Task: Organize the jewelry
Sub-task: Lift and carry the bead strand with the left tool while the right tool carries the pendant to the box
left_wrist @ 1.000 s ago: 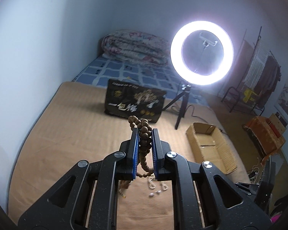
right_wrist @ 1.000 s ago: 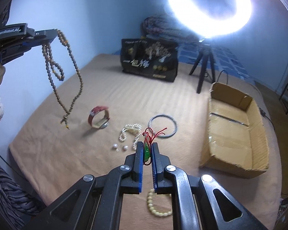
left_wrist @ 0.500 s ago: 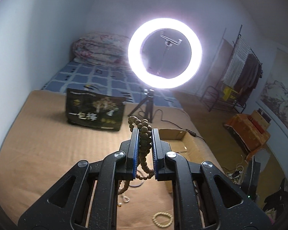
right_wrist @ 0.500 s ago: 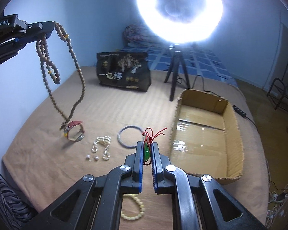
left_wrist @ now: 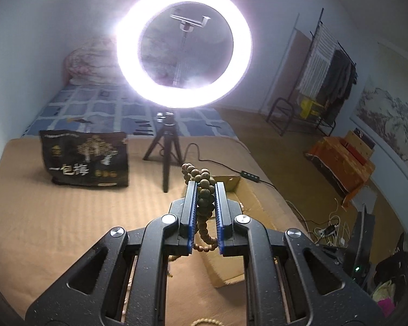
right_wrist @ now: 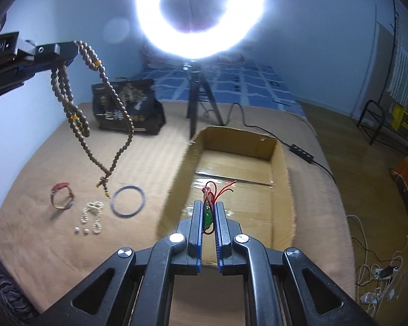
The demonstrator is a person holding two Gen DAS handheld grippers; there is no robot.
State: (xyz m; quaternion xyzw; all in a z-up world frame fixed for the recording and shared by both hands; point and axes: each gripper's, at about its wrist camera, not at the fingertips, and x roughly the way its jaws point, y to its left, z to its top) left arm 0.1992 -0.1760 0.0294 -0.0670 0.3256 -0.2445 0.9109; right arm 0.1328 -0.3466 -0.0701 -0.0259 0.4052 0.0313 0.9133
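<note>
Your left gripper raised high, clamped on wooden bead mala, strand dangling. Your right gripper level over cardboard box, pinching green pendant, possibly jade.

Left gripper and right gripper both clamped, raised.

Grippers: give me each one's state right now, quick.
Left gripper: closed on the wooden bead necklace, which hangs free.
Right gripper: closed on the green pendant with red cord.

bedroom | bed, folded quilt (clothes rack nearby)
</note>
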